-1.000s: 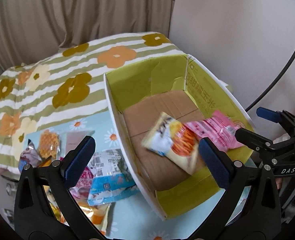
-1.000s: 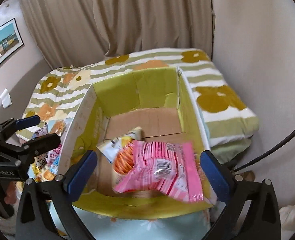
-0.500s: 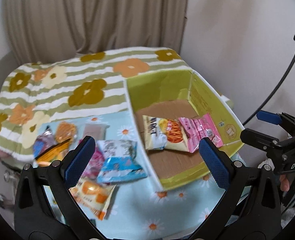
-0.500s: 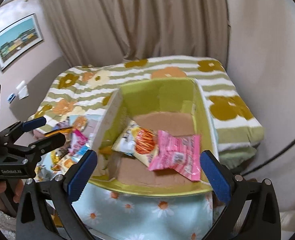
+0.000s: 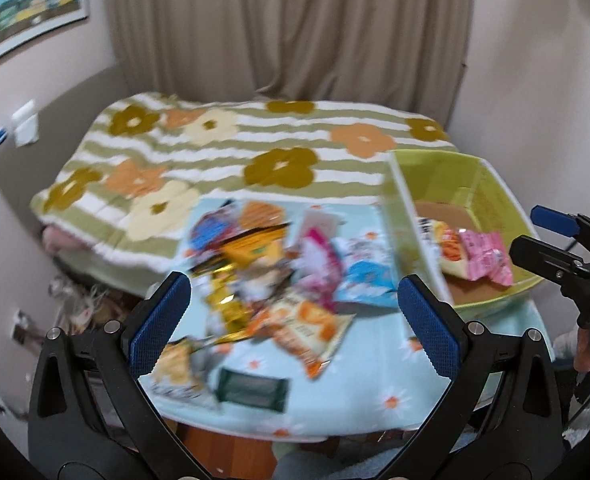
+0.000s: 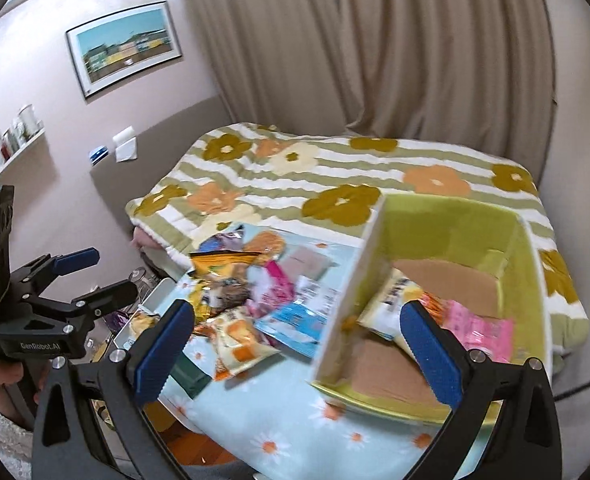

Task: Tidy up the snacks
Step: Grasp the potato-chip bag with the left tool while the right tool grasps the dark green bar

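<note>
Left gripper (image 5: 295, 312) and right gripper (image 6: 295, 340) were both held above the table (image 5: 359, 408), jaws spread wide and nothing between the blue pads (image 5: 161, 322) of either. A loose pile of snacks (image 5: 263, 276) lay on the light-blue daisy cloth — an orange-and-white bag (image 5: 307, 328) nearest the front, a gold packet (image 5: 223, 304) to its left, a blue-and-white bag (image 5: 365, 276) just beside the box (image 5: 491, 196). A dark green packet (image 5: 251, 390) lay apart near the front edge. The green box stood at the table's right end, open-topped, its floor brown cardboard. Inside it lay a white-and-orange bag (image 6: 391, 300) and a pink bag (image 6: 479, 328), touching. Behind the table was a bed (image 6: 335, 168) with a striped flower quilt — motion blur obscured the print on the packets.
</note>
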`<act>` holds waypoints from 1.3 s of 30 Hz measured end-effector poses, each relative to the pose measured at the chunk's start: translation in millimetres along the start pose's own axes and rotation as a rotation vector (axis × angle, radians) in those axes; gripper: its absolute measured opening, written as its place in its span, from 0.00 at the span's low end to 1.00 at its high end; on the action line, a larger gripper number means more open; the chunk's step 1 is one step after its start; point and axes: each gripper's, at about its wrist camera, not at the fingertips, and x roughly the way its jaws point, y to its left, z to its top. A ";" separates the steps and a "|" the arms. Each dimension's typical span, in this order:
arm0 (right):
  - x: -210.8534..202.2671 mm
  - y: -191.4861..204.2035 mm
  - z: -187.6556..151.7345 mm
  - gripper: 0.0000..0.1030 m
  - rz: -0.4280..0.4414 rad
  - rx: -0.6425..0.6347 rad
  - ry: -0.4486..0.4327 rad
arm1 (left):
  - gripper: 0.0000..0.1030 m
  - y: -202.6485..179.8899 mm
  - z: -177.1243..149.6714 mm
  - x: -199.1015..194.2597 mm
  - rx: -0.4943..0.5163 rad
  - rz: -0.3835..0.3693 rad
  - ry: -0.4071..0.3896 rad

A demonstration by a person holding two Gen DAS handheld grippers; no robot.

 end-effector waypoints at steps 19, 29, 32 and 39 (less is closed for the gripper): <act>150.6 142.2 -75.0 0.99 0.143 -0.280 0.269 | 1.00 152.1 -89.7 75.7 -0.114 -0.056 0.272; 212.2 166.9 -123.3 0.88 0.230 -0.482 0.397 | 0.99 160.9 -122.7 140.4 -0.113 -0.106 0.352; 225.7 169.4 -131.5 0.84 0.271 -0.520 0.425 | 0.99 160.3 -127.9 153.8 -0.109 -0.085 0.355; 240.5 176.3 -146.2 0.72 0.335 -0.660 0.448 | 0.94 162.5 -136.6 173.2 -0.111 -0.046 0.372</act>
